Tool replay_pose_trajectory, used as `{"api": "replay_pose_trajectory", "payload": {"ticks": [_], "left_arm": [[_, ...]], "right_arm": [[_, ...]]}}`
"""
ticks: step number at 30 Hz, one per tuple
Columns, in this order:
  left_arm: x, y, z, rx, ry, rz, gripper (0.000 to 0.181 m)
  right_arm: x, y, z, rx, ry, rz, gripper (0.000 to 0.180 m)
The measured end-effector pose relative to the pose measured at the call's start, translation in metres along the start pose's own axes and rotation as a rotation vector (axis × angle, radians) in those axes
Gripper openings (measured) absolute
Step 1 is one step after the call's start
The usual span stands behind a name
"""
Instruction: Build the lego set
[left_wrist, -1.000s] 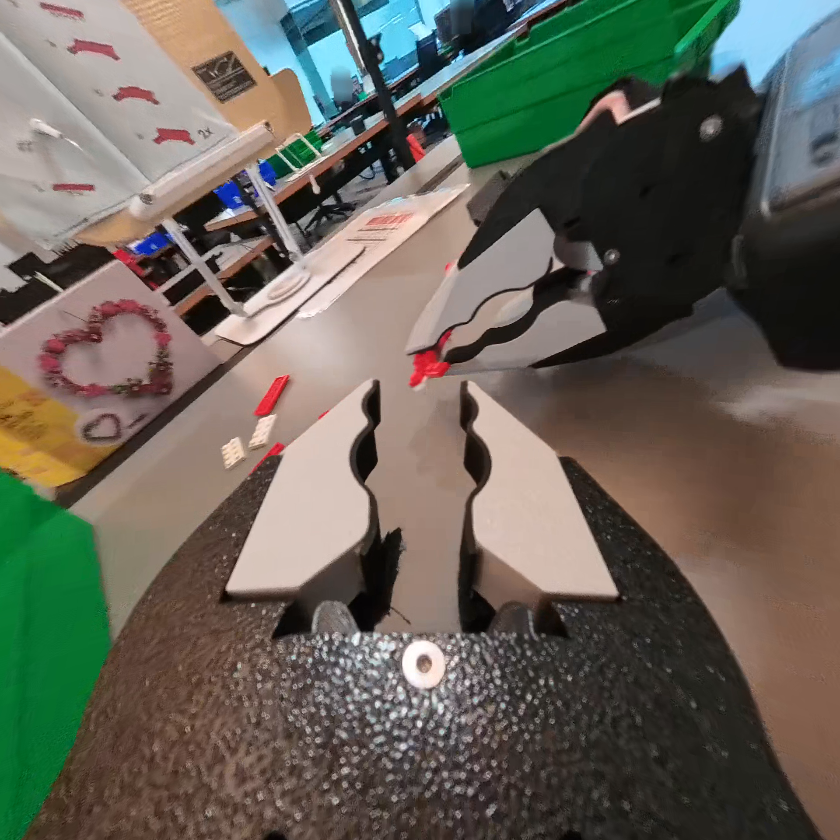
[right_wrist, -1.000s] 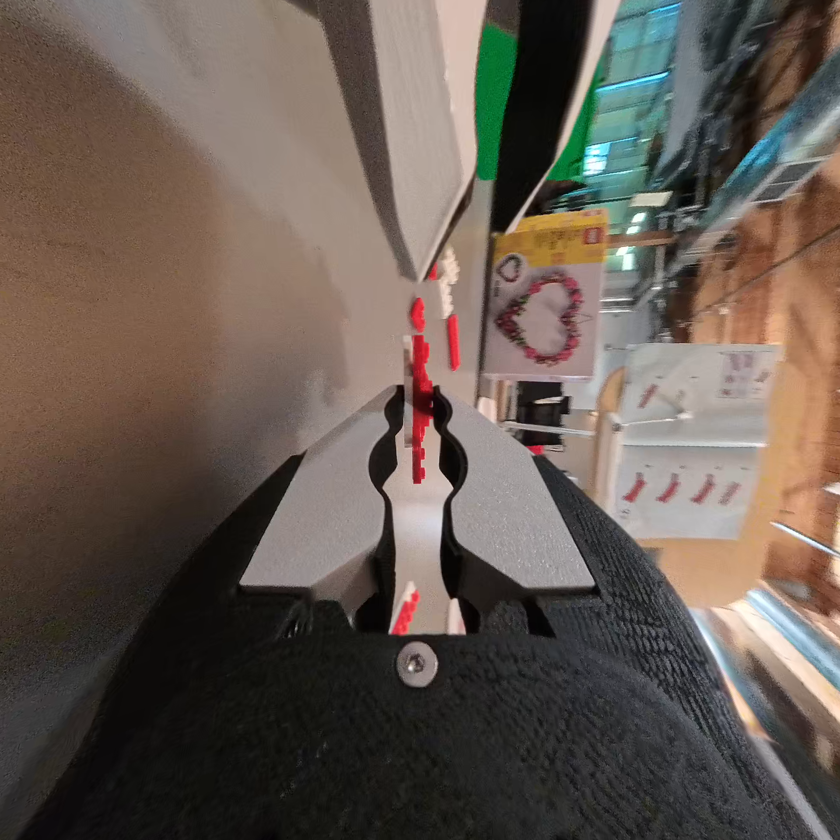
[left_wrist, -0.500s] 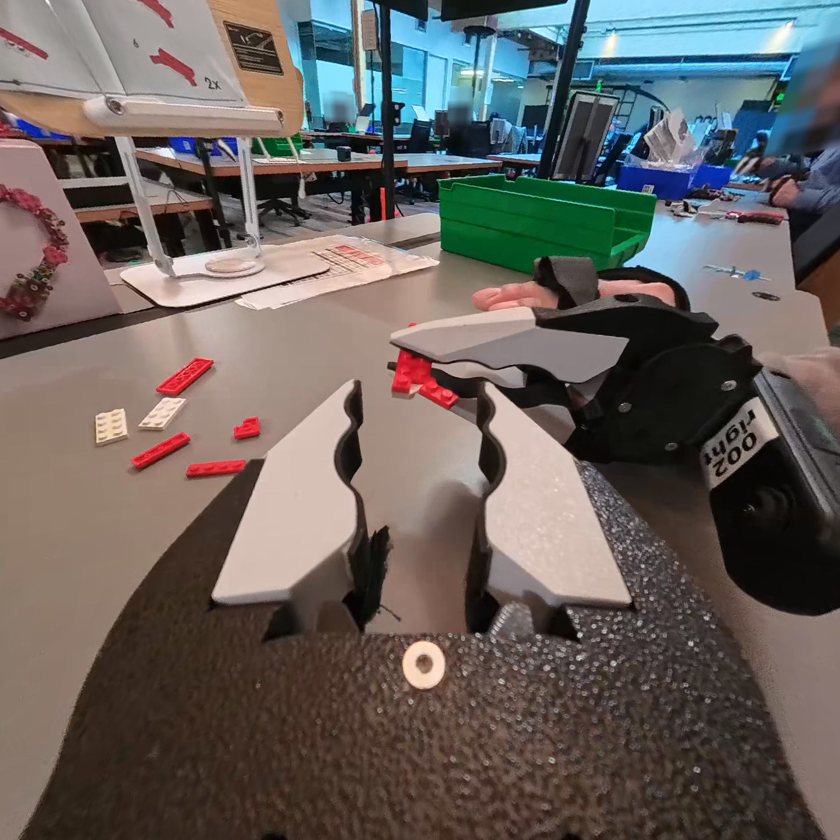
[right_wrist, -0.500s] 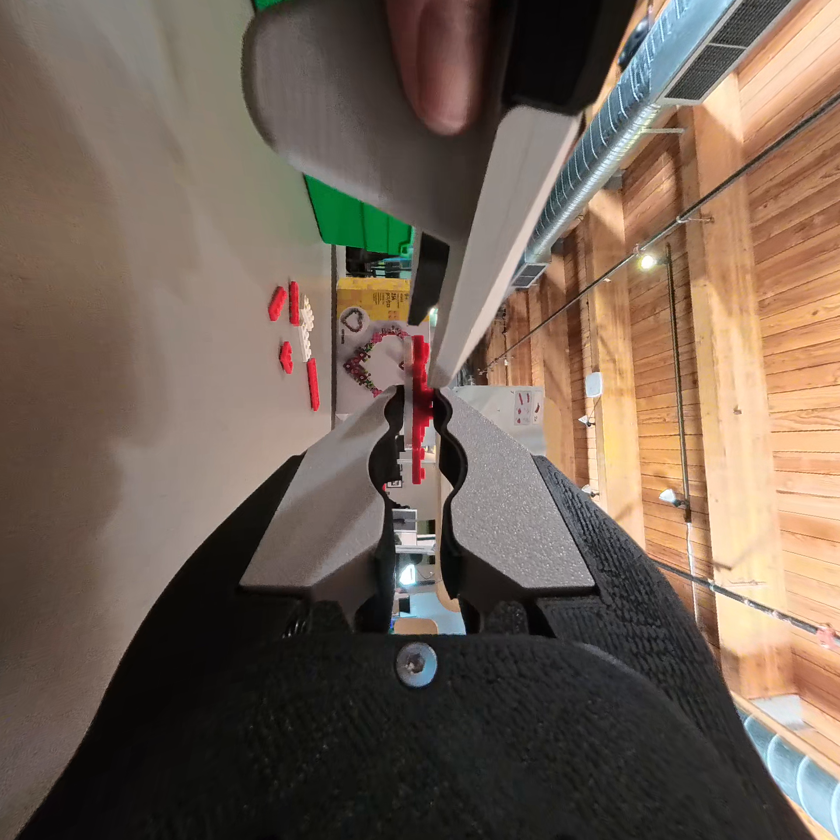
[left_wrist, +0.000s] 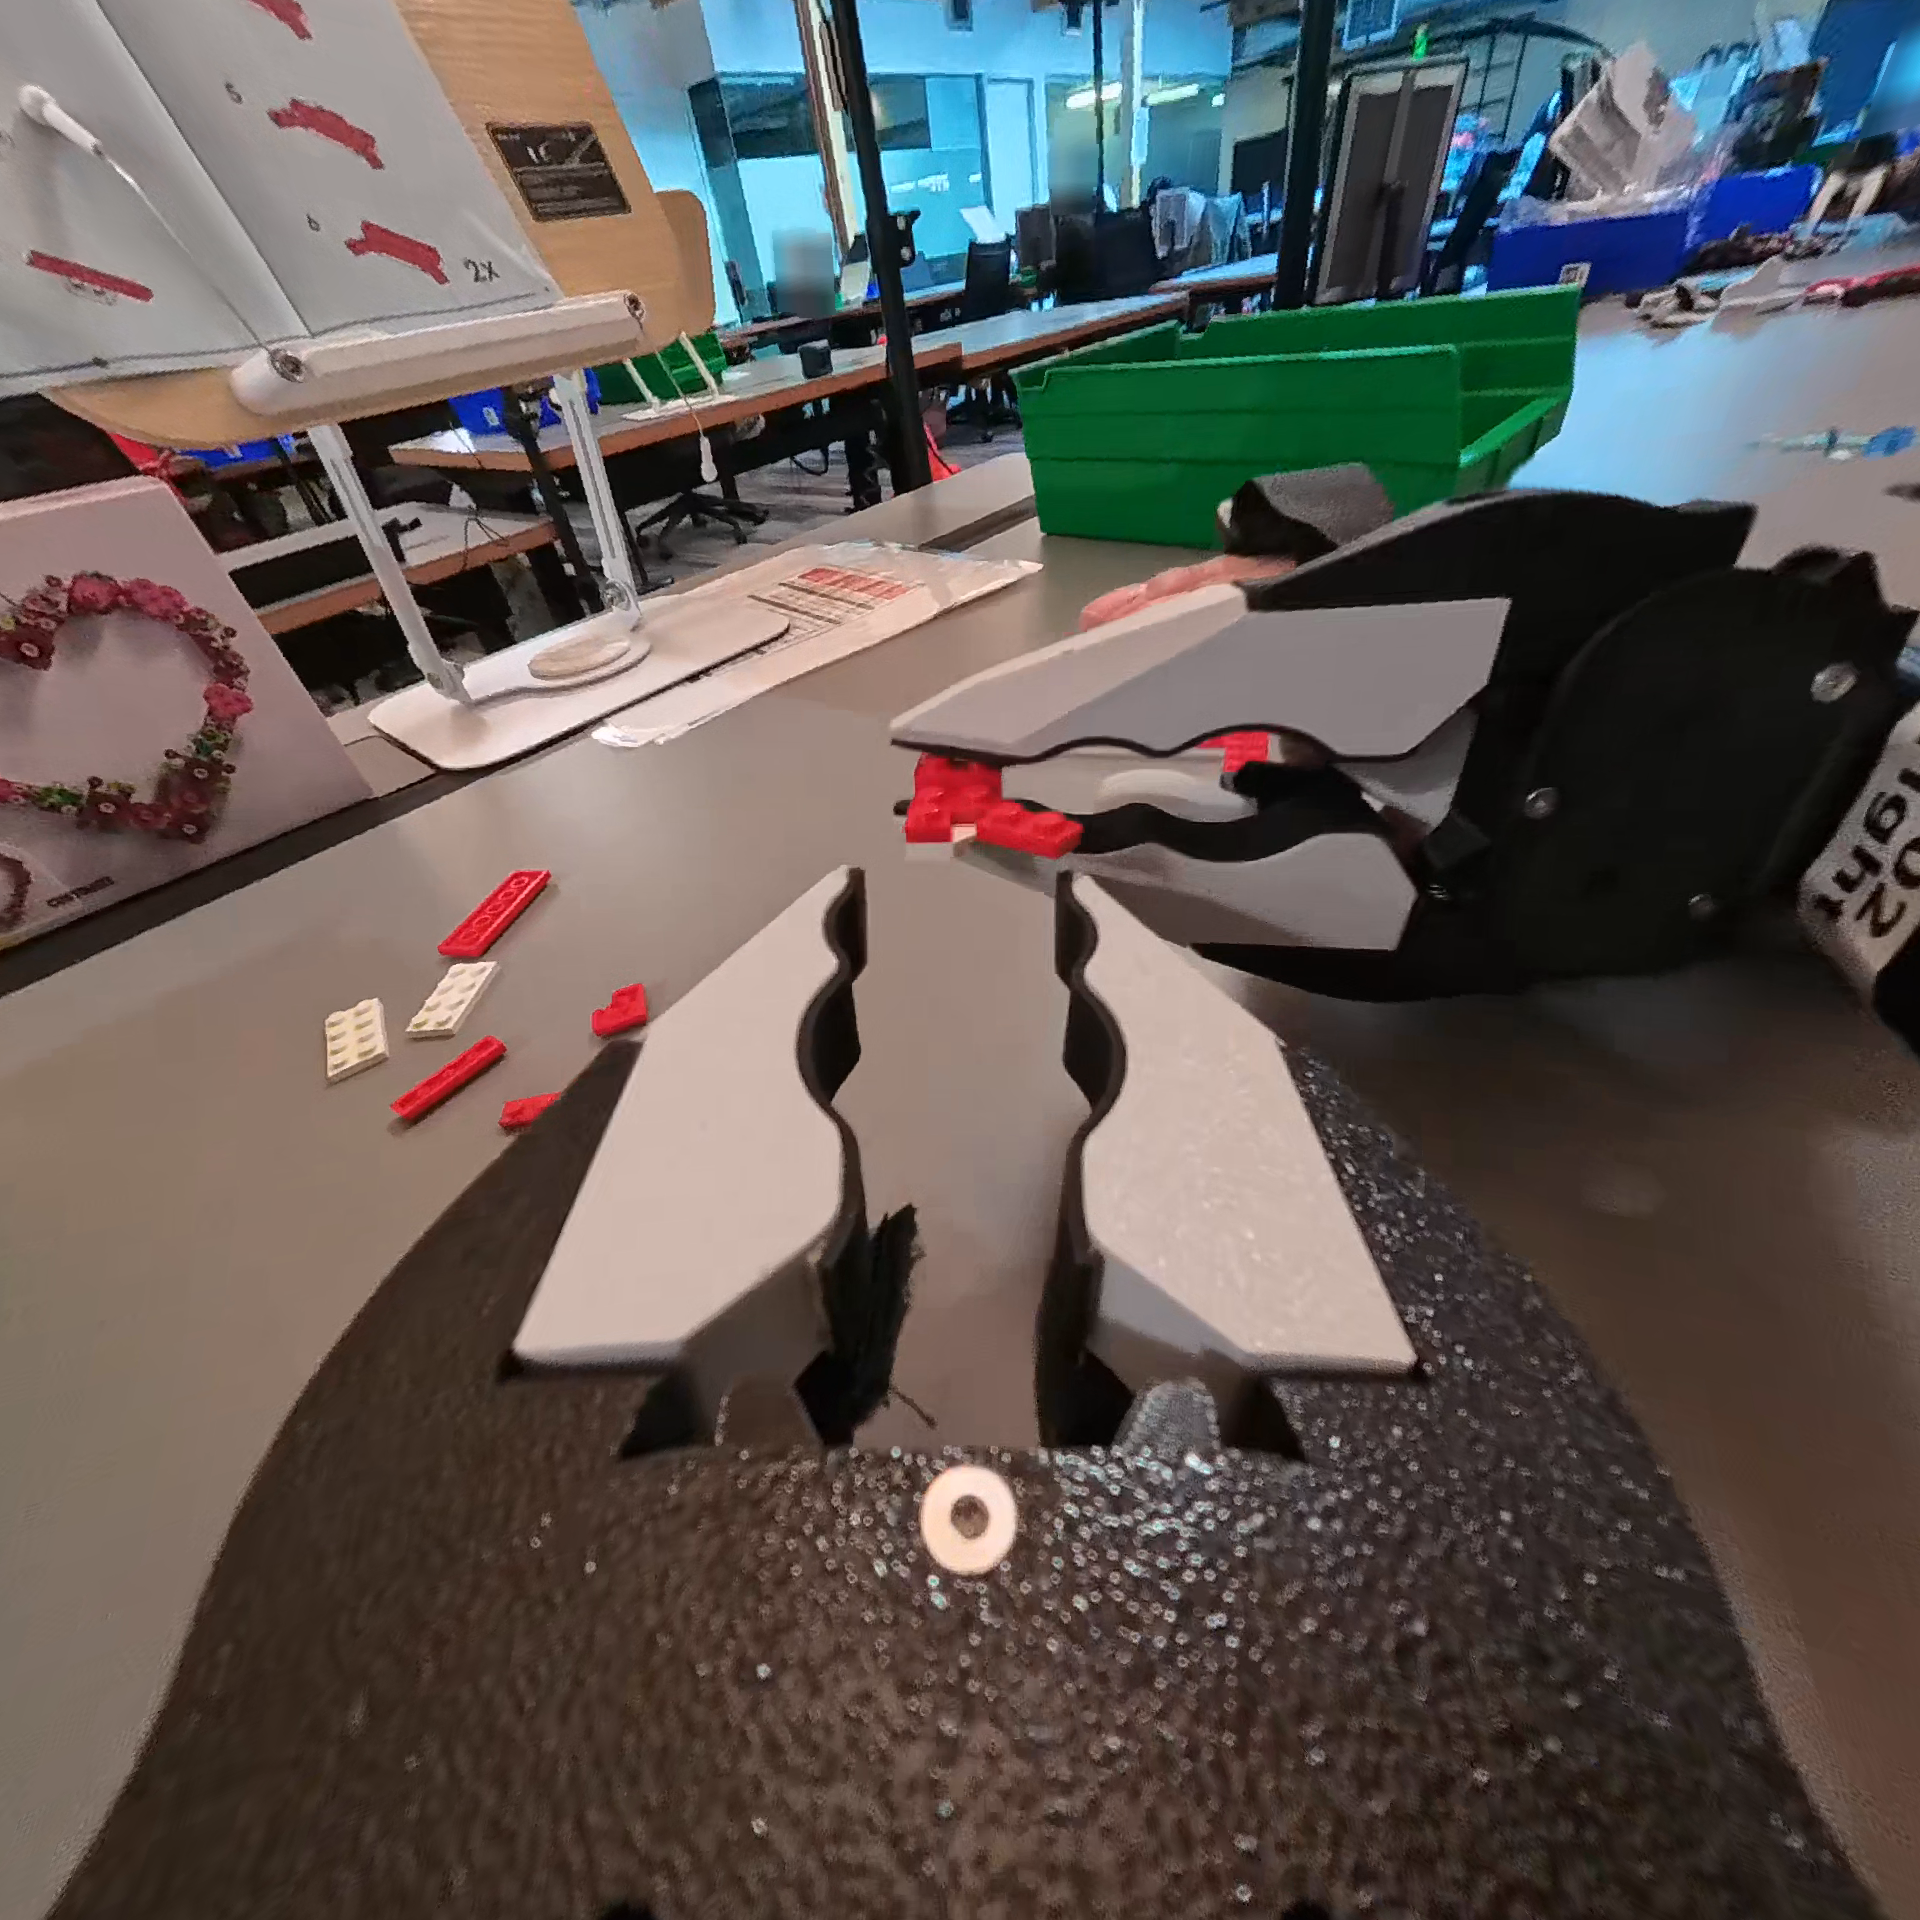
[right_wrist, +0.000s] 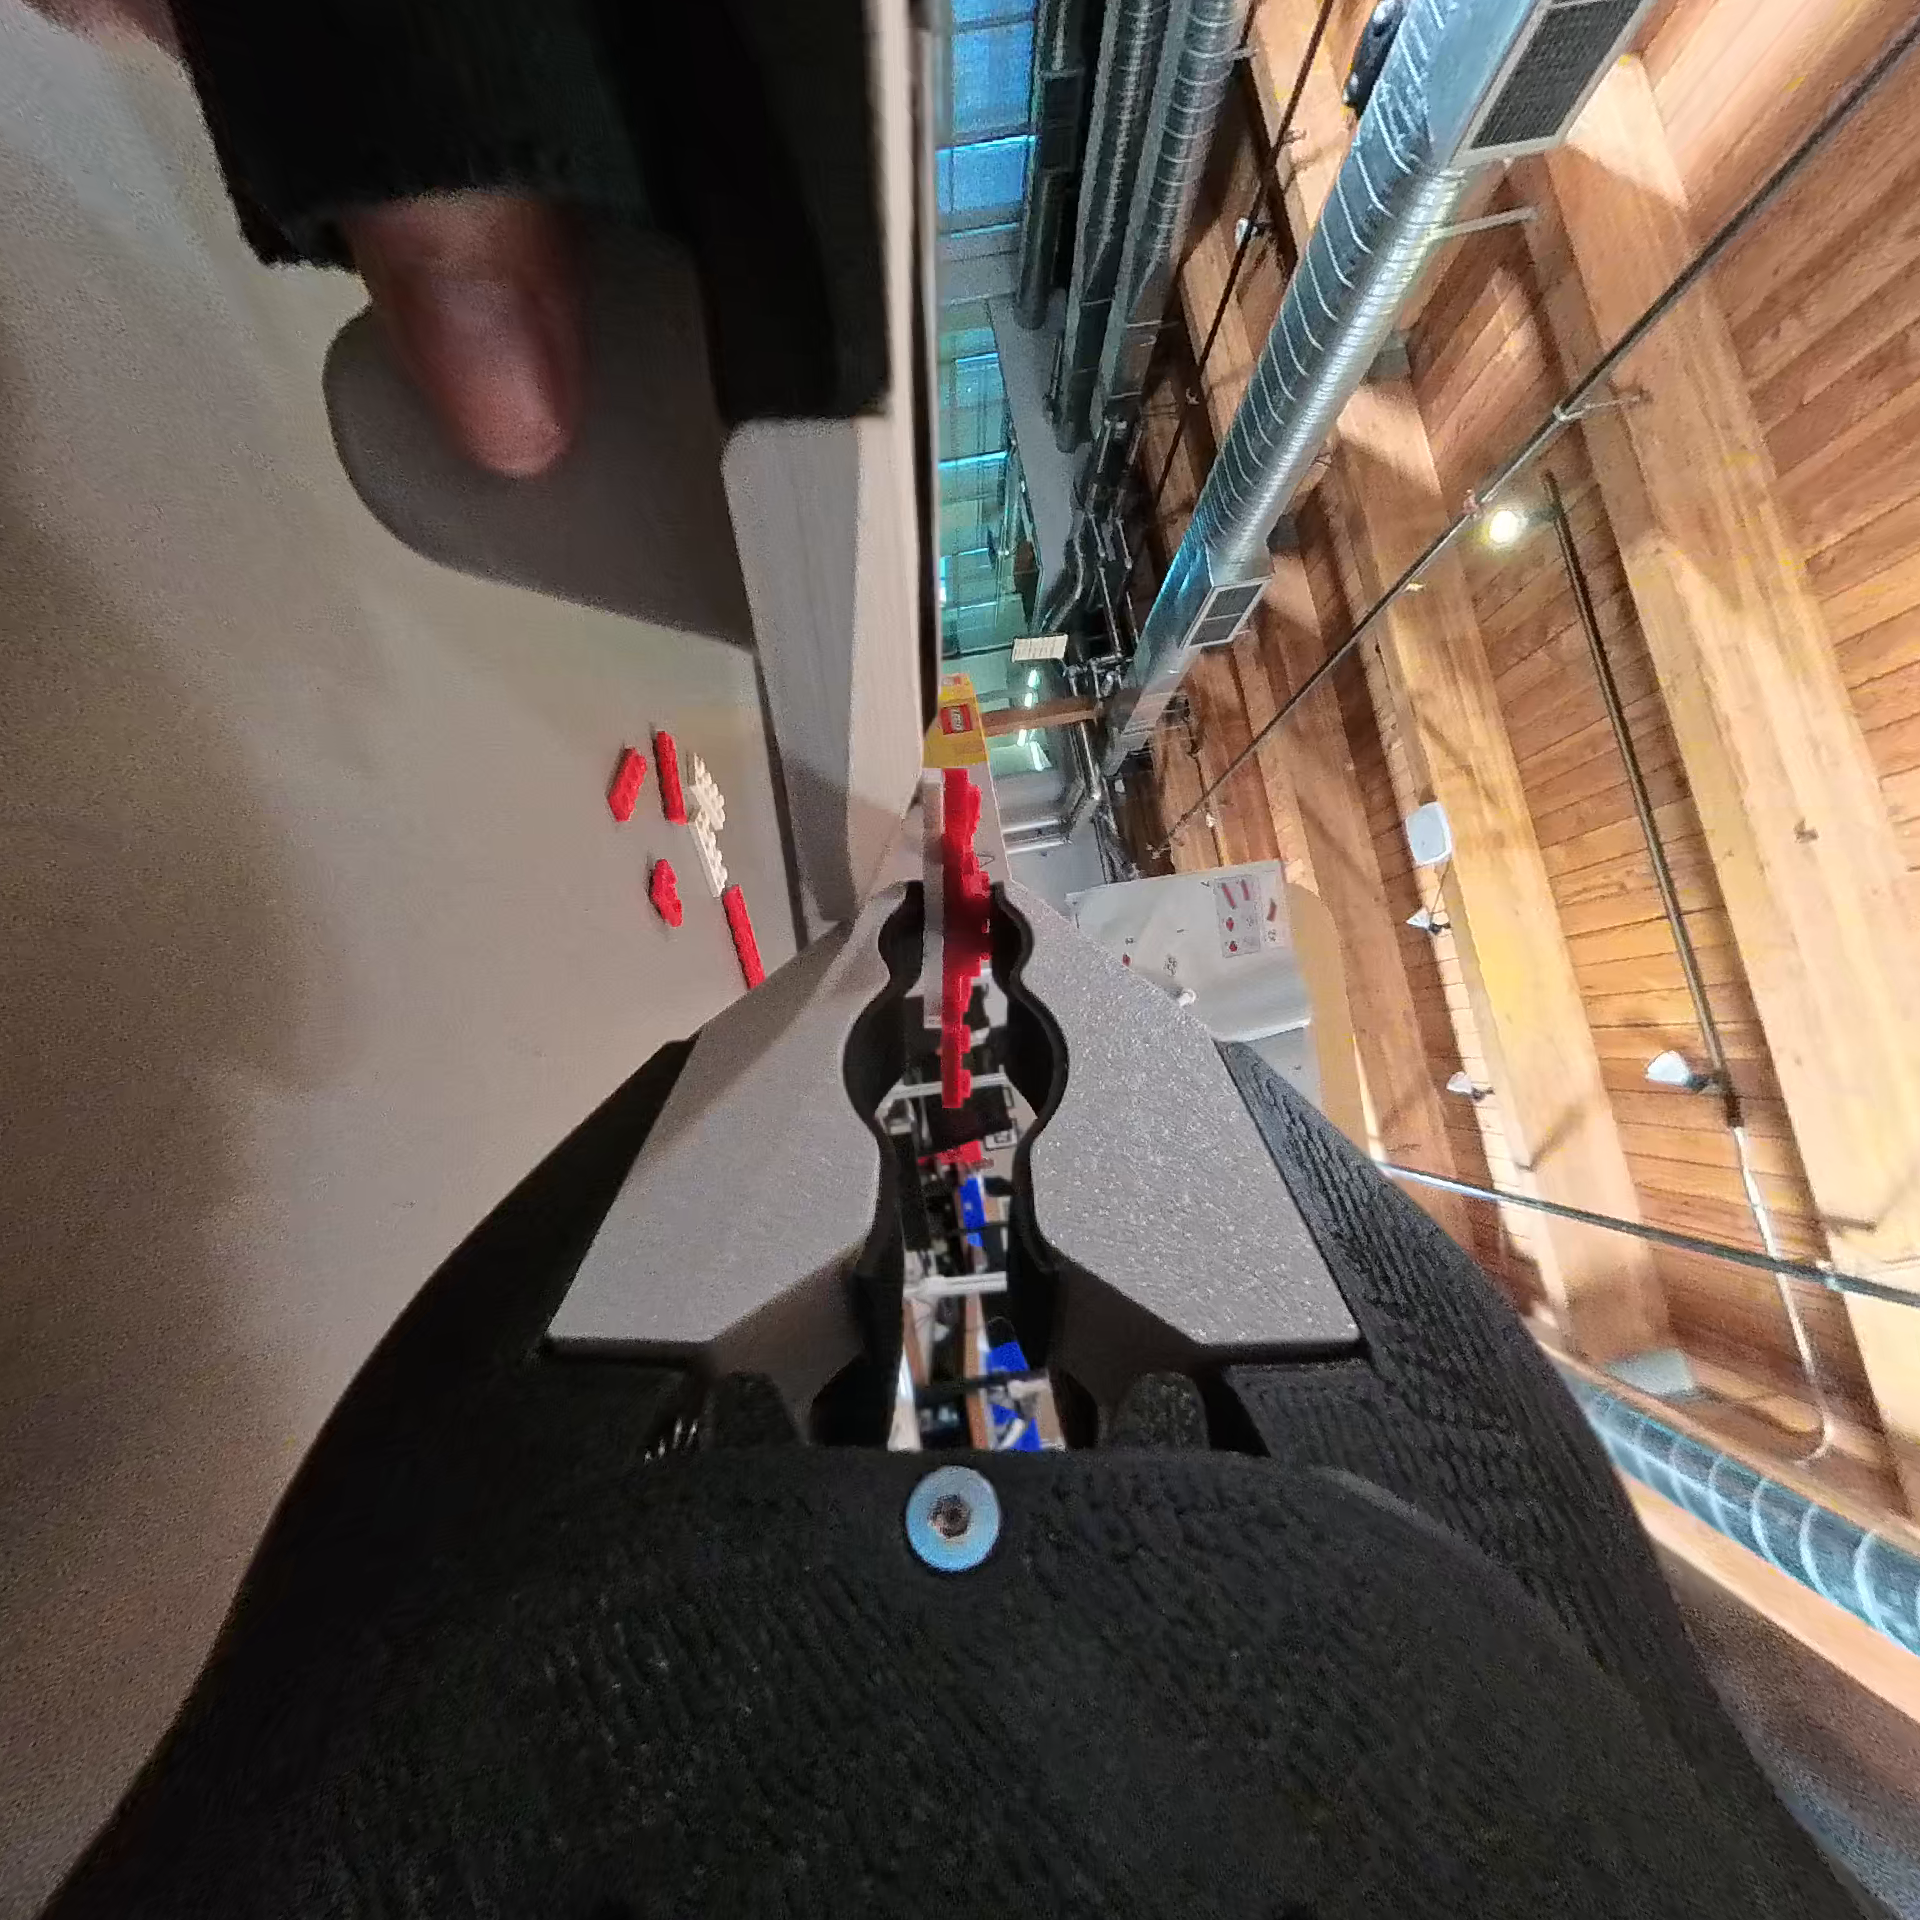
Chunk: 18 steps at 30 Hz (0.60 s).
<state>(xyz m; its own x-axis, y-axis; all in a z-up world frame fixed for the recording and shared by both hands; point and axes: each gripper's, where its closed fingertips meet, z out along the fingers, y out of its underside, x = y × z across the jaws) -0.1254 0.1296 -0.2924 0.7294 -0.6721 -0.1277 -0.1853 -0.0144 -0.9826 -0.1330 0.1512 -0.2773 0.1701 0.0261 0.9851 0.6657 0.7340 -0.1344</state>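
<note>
Open workshop, wooden ceiling (right_wrist: 1714, 520)

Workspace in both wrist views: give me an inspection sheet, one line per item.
Surface: grey matte tabletop, mostly bare.
Job's things: red plate assembly with a white piece; loose red and white flat plates at left.
Clutter: white heart-wreath set box, instruction sheet on white stand, green plastic bins, clear bag of papers.
Grippers: left hand-held gripper open, empty; right hand-held gripper shut on the assembly.
Cables: nothing seen.
Surroundings: desks, wooden ceiling, ducts.

Red plates (left_wrist: 490, 914), white plates (left_wrist: 355, 1037), green bins (left_wrist: 1299, 426) — grey table (left_wrist: 260, 1195), grey-fingered black claw (left_wrist: 961, 914).
</note>
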Motion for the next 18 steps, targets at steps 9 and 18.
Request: {"api": "replay_pose_trajectory", "payload": {"ticks": [9, 18], "left_arm": [[0.017, -0.015, -0.009, 0.104, 0.135, -0.025, 0.026], [0.019, -0.024, -0.016, 0.131, 0.424, -0.631, 0.032]], "right_arm": [[0.009, -0.009, -0.008, 0.087, 0.022, 0.066, 0.009], [0.026, -0.010, -0.015, 0.100, 0.146, -0.134, 0.010]]}}
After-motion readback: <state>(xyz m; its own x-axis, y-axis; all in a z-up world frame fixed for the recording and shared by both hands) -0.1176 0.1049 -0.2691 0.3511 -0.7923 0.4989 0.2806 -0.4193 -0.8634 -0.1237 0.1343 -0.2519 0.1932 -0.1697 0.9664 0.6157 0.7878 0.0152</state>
